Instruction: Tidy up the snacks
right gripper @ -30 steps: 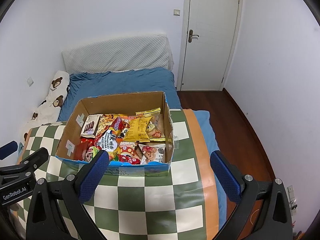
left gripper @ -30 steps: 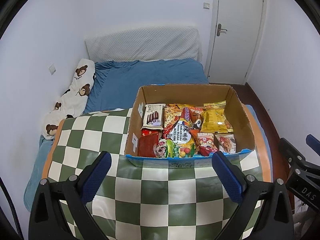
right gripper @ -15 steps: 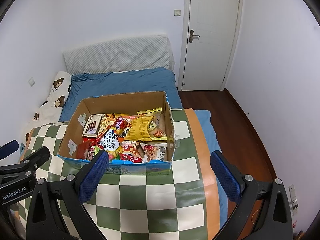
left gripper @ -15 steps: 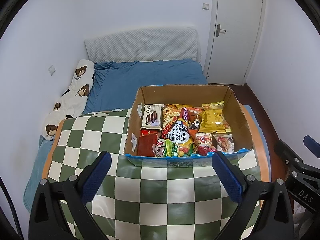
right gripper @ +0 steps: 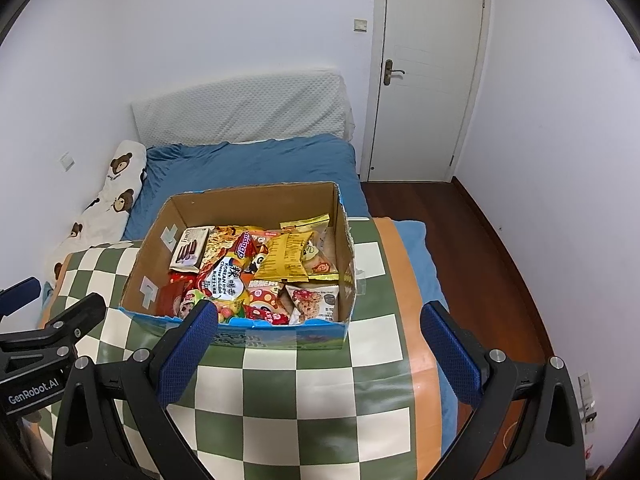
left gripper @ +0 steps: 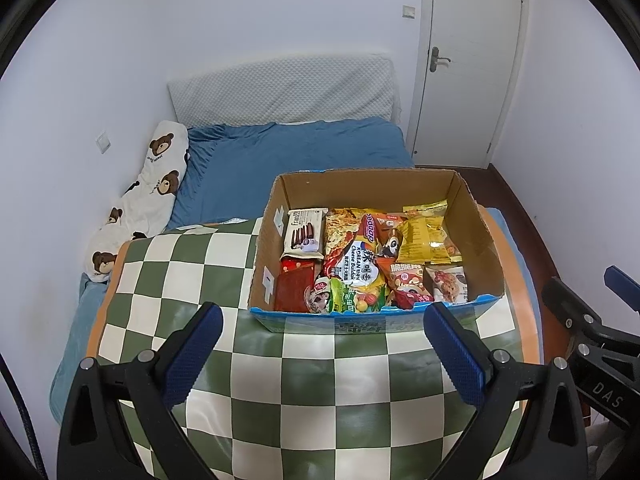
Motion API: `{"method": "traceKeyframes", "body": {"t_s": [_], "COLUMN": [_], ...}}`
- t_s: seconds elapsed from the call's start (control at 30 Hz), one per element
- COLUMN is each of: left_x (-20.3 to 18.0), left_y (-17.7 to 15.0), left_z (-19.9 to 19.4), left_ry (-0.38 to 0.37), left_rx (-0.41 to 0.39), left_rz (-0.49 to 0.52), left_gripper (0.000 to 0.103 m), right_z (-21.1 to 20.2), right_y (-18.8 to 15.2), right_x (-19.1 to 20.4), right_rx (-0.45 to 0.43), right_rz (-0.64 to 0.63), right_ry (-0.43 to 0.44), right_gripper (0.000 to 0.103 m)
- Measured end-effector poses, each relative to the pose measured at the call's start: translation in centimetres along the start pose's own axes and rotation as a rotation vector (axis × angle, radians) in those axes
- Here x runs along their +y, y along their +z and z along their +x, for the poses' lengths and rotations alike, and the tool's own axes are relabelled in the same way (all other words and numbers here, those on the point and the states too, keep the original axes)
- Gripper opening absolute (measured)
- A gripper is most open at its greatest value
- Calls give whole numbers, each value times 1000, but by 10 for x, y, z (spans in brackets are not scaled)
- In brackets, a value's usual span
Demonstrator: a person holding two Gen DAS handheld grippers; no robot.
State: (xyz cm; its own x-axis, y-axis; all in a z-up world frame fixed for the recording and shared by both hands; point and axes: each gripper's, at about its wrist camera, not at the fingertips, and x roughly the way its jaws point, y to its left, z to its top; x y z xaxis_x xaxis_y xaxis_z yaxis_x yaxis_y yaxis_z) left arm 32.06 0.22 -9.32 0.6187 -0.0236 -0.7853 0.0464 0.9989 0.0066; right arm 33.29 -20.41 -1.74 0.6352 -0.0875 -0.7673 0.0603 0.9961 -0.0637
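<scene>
A cardboard box (left gripper: pixel 476 216) (right gripper: pixel 248 200) stands on a green-and-white checkered table (left gripper: pixel 320 400) (right gripper: pixel 304 392). It is filled with several snack packets: a white wafer pack (left gripper: pixel 304 234) (right gripper: pixel 190 249), a red noodle bag (left gripper: pixel 356 260) (right gripper: pixel 224 276), a yellow bag (left gripper: pixel 424 240) (right gripper: pixel 286 258) and a cookie pack (left gripper: pixel 446 282) (right gripper: pixel 314 300). My left gripper (left gripper: pixel 320 324) hangs open just before the box's front edge. My right gripper (right gripper: pixel 318 322) is open too, near the box's front right corner. Neither holds anything.
Behind the table lies a bed with a blue sheet (left gripper: pixel 288 152) (right gripper: pixel 248 164), a bear-print pillow (left gripper: pixel 148 188) (right gripper: pixel 108 204) and a white padded headboard (left gripper: pixel 280 92). A shut white door (left gripper: pixel 468 60) (right gripper: pixel 424 72) and dark wood floor (right gripper: pixel 480 240) are at the right.
Both views have drifted slightly, with the box shifting a little in frame. Both grippers stay open and empty.
</scene>
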Motion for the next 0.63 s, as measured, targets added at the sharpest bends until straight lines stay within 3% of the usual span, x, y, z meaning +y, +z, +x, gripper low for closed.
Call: {"method": "traceKeyframes", "body": {"t_s": [0.63], "left_x": [-1], "left_y": [-6], "left_z": [-3], "left_ry": [-1], "left_rx": [-21], "left_rz": [15], "left_gripper": [103], "right_z": [-1], "right_y": [4], "right_x": [4], "right_rx": [-14], "right_rz": [-13], "right_ry": [9], "right_gripper": [103]}}
